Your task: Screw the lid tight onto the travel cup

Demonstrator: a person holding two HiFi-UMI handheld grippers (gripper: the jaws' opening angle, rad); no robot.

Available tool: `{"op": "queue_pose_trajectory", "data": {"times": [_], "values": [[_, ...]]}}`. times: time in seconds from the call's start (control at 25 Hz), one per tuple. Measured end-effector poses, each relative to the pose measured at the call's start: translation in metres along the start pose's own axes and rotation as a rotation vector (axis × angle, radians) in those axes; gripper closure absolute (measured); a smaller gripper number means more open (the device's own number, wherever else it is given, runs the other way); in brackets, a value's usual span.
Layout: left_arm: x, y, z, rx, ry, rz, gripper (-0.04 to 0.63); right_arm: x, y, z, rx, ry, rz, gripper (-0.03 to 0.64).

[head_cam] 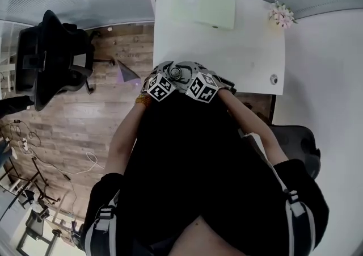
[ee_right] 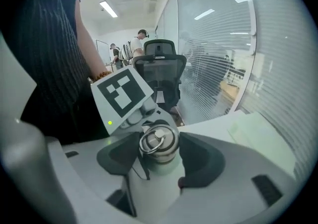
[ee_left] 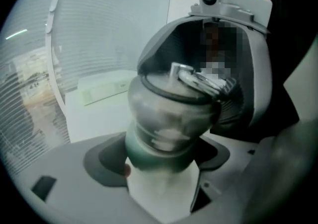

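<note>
Meeting at the near edge of the white rectangular tabletop [head_cam: 227,50], the left gripper [ee_left: 164,168] clenches its jaws on the white travel cup with a green band [ee_left: 161,195], while the right gripper [ee_right: 158,161] grasps its silver ring-topped screw lid [ee_right: 159,141]. Beyond them, a pale green flat box [head_cam: 204,2] lies at the far edge and pink flowers [head_cam: 282,15] sit near the far right corner.

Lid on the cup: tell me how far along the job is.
Done: the lid sits on the cup. In hand: the left gripper clamps the cup's white body, and the jaws of the right gripper flank the lid; whether they press it is unclear. Left: the final tightening, since how tight the lid is cannot be seen.
</note>
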State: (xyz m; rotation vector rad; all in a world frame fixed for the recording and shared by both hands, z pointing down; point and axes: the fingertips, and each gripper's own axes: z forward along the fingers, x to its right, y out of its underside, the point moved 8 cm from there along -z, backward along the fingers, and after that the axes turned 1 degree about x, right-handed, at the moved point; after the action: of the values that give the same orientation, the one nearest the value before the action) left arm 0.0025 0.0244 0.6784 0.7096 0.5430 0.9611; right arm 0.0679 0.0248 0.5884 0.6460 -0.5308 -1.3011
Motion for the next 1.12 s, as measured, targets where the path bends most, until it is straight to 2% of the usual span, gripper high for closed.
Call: {"op": "queue_pose_trajectory", "data": {"times": [0.12, 0.2, 0.32, 0.48, 0.56, 0.64, 0.72, 0.8, 0.92, 1.0, 1.04, 1.12], "values": [[-0.003, 0.002, 0.002, -0.002, 0.022, -0.023, 0.207, 0.003, 0.0, 0.003, -0.018, -0.01, -0.02, 0.364], [-0.006, 0.001, 0.003, -0.026, 0.062, 0.006, 0.207, 0.006, -0.001, 0.004, -0.029, -0.053, -0.054, 0.367], [-0.01, -0.004, 0.005, -0.117, 0.208, 0.138, 0.206, 0.011, -0.004, 0.006, -0.06, -0.157, -0.154, 0.368], [-0.016, -0.01, 0.006, -0.26, 0.495, 0.437, 0.206, 0.017, -0.015, 0.014, -0.122, -0.337, -0.314, 0.367], [-0.018, -0.014, 0.007, -0.298, 0.569, 0.49, 0.206, 0.023, -0.018, 0.015, -0.156, -0.384, -0.354, 0.368], [-0.018, -0.016, 0.008, -0.311, 0.587, 0.49, 0.206, 0.024, -0.018, 0.013, -0.171, -0.396, -0.376, 0.368], [-0.017, -0.015, 0.007, -0.285, 0.558, 0.46, 0.206, 0.022, -0.016, 0.011, -0.157, -0.379, -0.372, 0.365], [-0.017, -0.01, 0.005, -0.208, 0.479, 0.374, 0.206, 0.02, -0.012, 0.007, -0.113, -0.316, -0.318, 0.364], [-0.015, 0.0, -0.001, -0.066, 0.266, 0.128, 0.207, 0.021, -0.004, -0.002, -0.012, -0.162, -0.127, 0.362], [-0.012, 0.004, -0.003, -0.014, 0.107, -0.021, 0.207, 0.017, 0.001, -0.006, 0.023, -0.082, -0.02, 0.365], [-0.009, 0.003, -0.003, -0.005, 0.047, -0.05, 0.207, 0.014, 0.003, -0.006, 0.03, -0.06, 0.011, 0.37], [-0.005, 0.0, 0.0, -0.026, -0.009, -0.02, 0.207, 0.011, 0.005, -0.003, 0.03, -0.048, 0.036, 0.374]]}}
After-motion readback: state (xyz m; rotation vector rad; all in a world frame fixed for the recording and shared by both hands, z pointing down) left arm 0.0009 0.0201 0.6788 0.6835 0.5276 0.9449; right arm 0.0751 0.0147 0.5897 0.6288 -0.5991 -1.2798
